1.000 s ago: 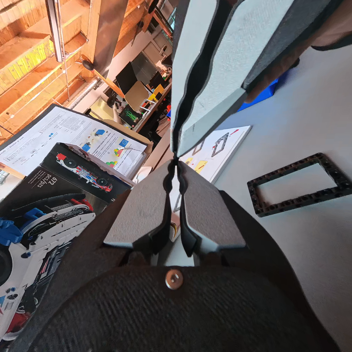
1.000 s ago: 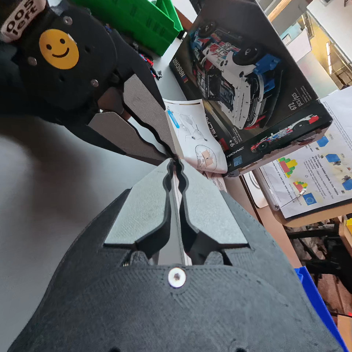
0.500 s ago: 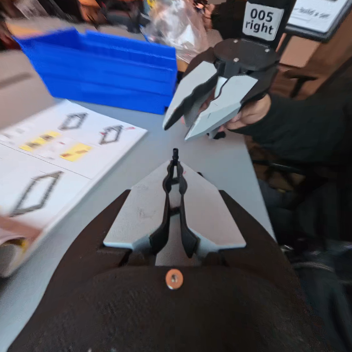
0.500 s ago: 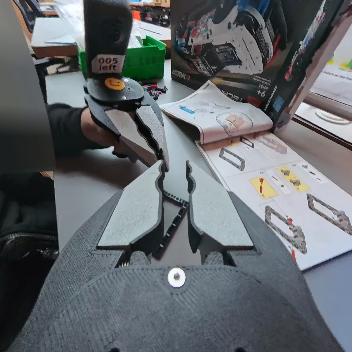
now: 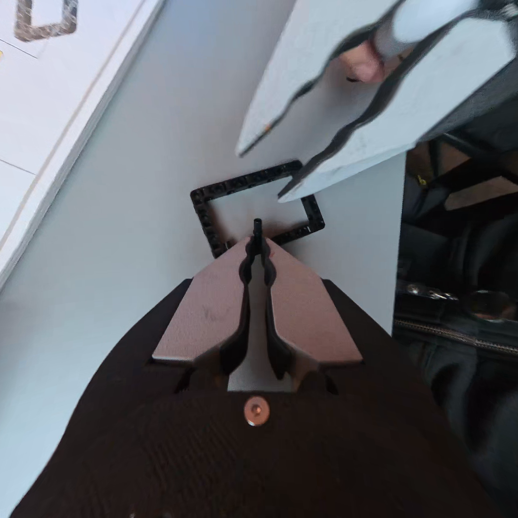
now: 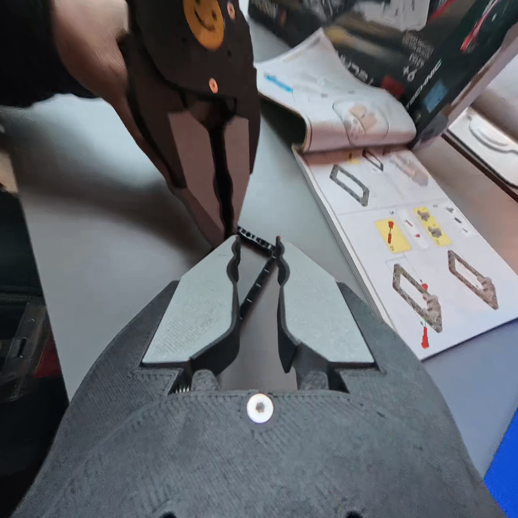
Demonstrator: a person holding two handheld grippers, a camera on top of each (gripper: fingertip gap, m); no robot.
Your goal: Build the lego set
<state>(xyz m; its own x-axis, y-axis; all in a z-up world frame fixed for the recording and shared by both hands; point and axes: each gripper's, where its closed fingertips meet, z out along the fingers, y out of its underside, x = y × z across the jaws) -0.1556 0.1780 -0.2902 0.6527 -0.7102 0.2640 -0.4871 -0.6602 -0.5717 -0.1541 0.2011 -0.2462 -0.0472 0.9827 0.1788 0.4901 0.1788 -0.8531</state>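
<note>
One black pin (image 5: 257,226) pinched in left gripper (image 5: 257,241) jaws; right gripper (image 6: 257,243) jaws apart over, seemingly, one frame (image 5: 207,215).

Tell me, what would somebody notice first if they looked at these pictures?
Probably the left tool in the middle of its own view, pinching a tiny black pin that sticks out just above a flat black rectangular frame on the grey table. The right tool comes in from the upper right, open, its tips over the same frame. In the right wrist view, an open instruction booklet lies to the right, with the set's box behind it.
</note>
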